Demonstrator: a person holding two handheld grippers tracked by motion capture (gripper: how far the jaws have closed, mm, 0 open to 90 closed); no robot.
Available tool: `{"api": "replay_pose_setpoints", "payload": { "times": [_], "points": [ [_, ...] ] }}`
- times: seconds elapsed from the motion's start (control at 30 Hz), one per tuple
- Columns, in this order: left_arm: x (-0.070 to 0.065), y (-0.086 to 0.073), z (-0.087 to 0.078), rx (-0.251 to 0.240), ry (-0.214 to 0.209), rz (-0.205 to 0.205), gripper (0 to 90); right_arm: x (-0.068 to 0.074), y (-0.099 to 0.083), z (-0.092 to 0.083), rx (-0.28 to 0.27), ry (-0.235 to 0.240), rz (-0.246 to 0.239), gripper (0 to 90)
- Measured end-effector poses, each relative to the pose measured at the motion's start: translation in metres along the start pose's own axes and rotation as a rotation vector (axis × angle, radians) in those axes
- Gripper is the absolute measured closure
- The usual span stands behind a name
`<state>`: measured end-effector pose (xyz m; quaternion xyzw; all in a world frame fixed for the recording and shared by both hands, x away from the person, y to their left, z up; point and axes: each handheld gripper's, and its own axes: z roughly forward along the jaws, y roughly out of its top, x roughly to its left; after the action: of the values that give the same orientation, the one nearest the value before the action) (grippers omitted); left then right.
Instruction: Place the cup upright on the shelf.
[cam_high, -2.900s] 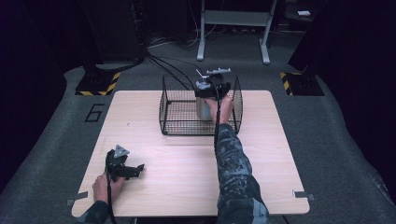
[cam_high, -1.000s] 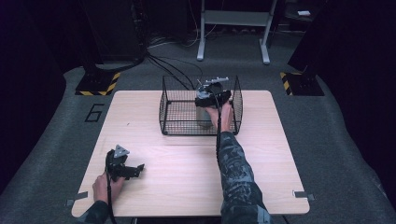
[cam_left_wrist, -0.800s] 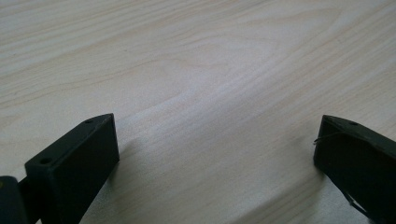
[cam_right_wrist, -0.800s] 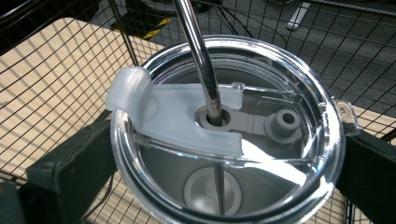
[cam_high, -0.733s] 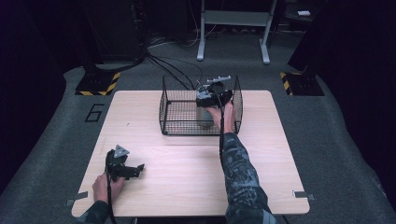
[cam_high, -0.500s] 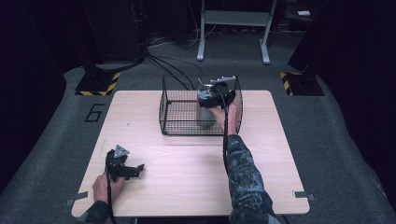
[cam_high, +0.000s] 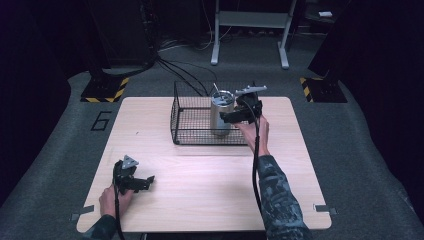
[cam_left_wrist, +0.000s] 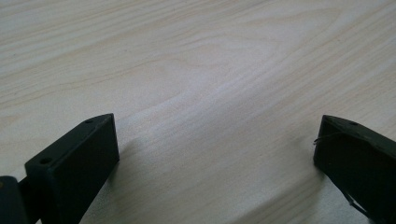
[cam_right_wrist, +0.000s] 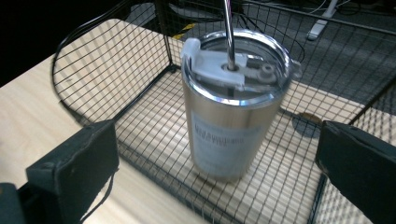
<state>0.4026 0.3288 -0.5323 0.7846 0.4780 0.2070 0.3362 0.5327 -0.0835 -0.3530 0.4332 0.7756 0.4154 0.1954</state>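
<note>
Steel tumbler (cam_right_wrist: 233, 112) upright inside wire basket (cam_high: 192, 131), right tongs (cam_right_wrist: 219, 172) spread clear

The right gripper (cam_high: 226, 118) has let go of the tumbler (cam_high: 220, 113), backing rightward with jaws apart.

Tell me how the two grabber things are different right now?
The left gripper lies low on the bare wooden table, near the person's edge; the right gripper is held up at the wire basket. The left gripper points at plain wood; the right gripper points at the steel tumbler, which stands in the basket with a straw through its lid. Both have black jaws spread wide, gripping nothing.
</note>
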Motion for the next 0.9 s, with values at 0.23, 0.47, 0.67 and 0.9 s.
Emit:
{"api": "replay_pose_setpoints", "payload": {
  "times": [0.23,0.47,0.67,0.9],
  "points": [
    [0.0,0.0,0.0,0.0,0.0,0.0,0.0,0.0,-0.016,-0.035,-0.015,0.013,-0.01,0.0],
    [0.0,0.0,0.0,0.0,0.0,-0.001,0.0,0.003,-0.038,-0.064,-0.022,-0.005,-0.038,0.0],
    [0.0,0.0,0.0,0.0,0.0,-0.001,0.0,0.003,-0.052,-0.083,-0.023,-0.028,-0.052,0.0],
    [0.0,0.0,0.0,-0.001,0.0,0.0,0.0,0.0,-0.08,-0.104,-0.02,-0.075,-0.052,0.0]
  ]
}}
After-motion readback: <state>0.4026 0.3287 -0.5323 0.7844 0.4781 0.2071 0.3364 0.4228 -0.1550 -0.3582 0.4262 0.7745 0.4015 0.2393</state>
